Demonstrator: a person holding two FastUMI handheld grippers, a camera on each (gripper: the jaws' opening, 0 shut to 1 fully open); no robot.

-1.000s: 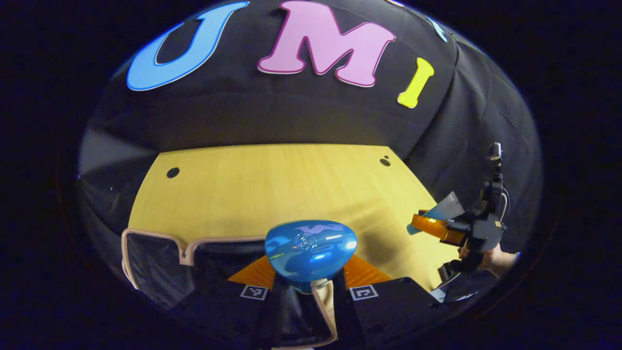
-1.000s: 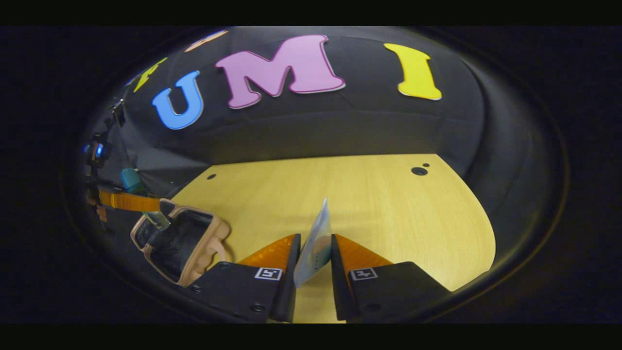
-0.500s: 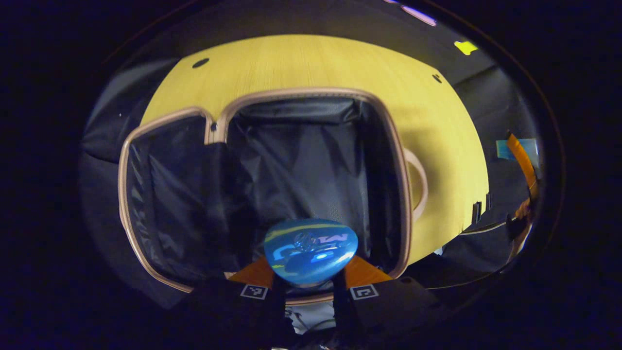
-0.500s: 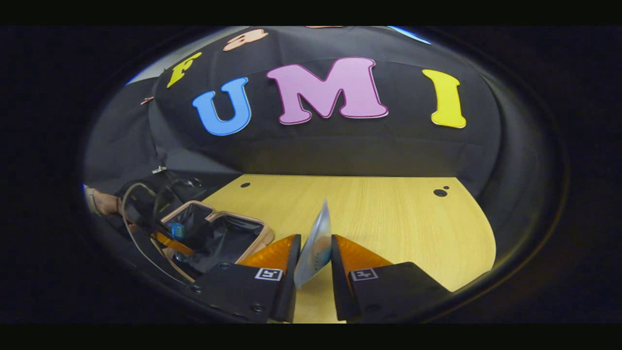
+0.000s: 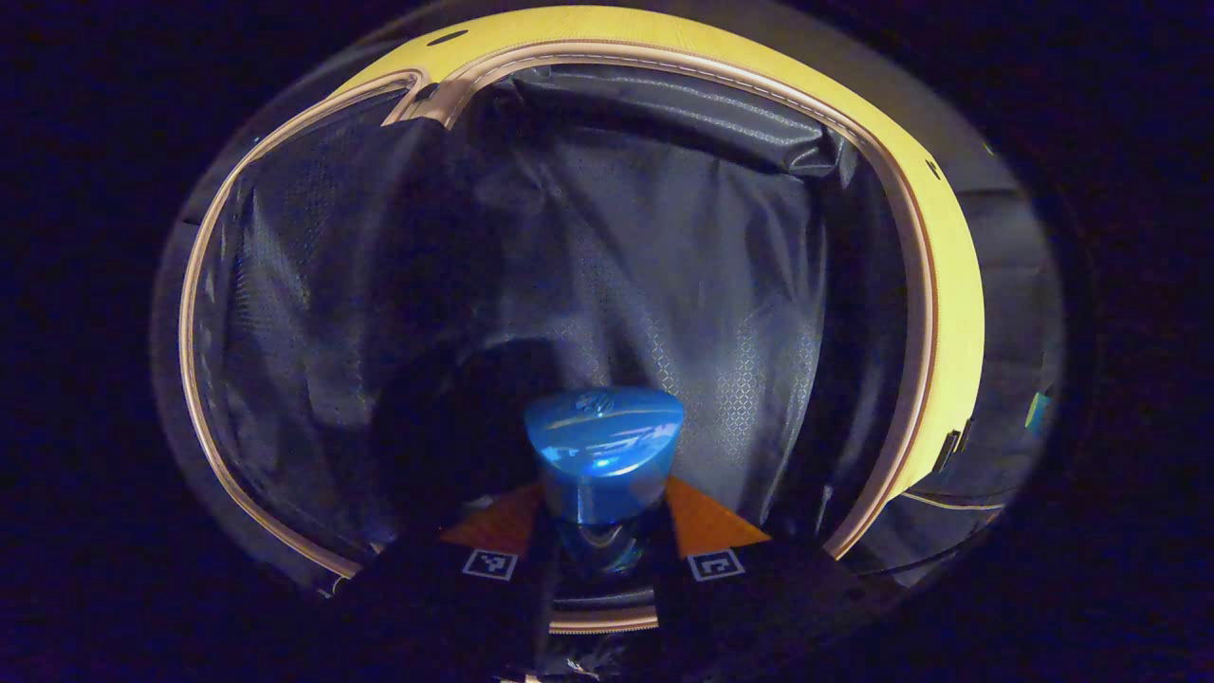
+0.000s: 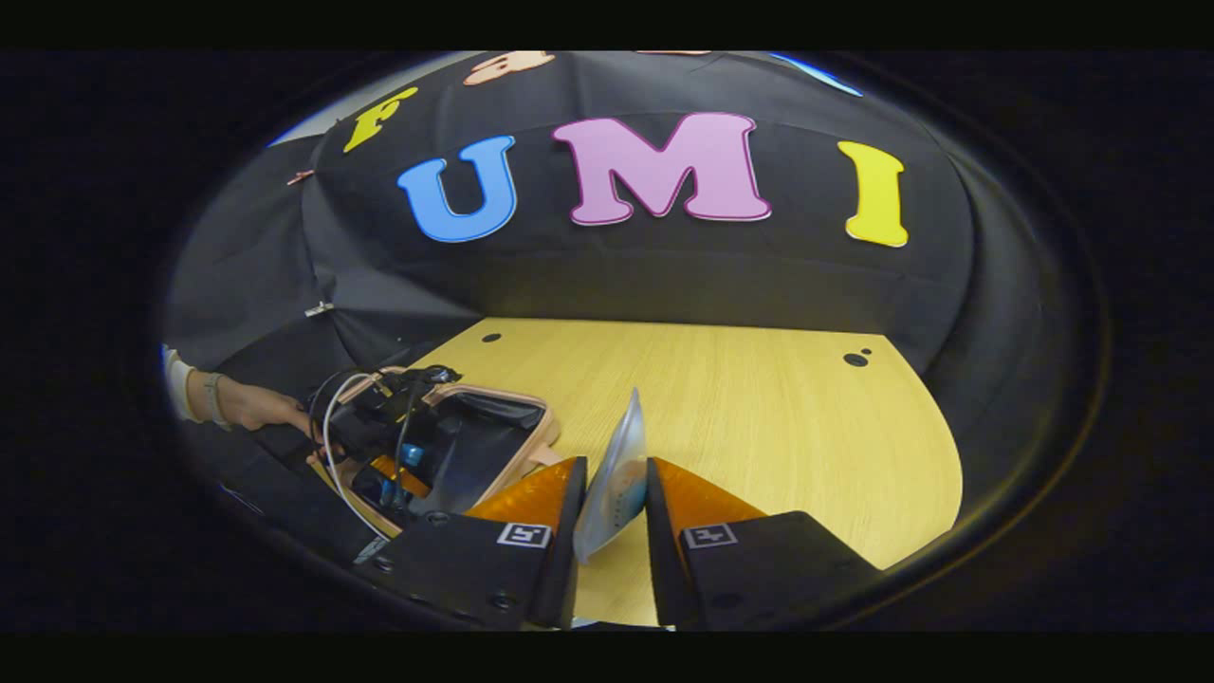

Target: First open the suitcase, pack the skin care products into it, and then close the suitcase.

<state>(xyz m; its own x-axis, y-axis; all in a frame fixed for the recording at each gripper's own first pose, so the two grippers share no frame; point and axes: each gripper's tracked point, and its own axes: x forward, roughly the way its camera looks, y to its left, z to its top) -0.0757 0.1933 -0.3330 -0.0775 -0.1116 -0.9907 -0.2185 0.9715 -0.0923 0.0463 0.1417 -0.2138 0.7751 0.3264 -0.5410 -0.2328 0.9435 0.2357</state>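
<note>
Yellow wood-grain counter [image 5: 953, 285] shows as a thin band past the far rim of the open suitcase [image 5: 285, 531], which has a beige zipper edge and a dark, shiny, finely patterned lining. In the left gripper view, the left gripper [image 5: 601, 541] has its fingers clenched on a glossy blue bottle [image 5: 603, 446] with a rounded, wedge-shaped cap bearing an embossed emblem; the bottle hangs low inside the suitcase, just above the lining.

In the right gripper view, the right gripper [image 6: 613, 531] pinches a thin, pale, translucent sachet [image 6: 618, 474] upright and edge-on between its fingers, above the counter [image 6: 759, 417]. To its left the suitcase [image 6: 493, 446] lies open on the counter, with the left gripper [image 6: 398, 465] reaching down into it, held by a hand [image 6: 256, 408] in a pale sleeve.
</note>
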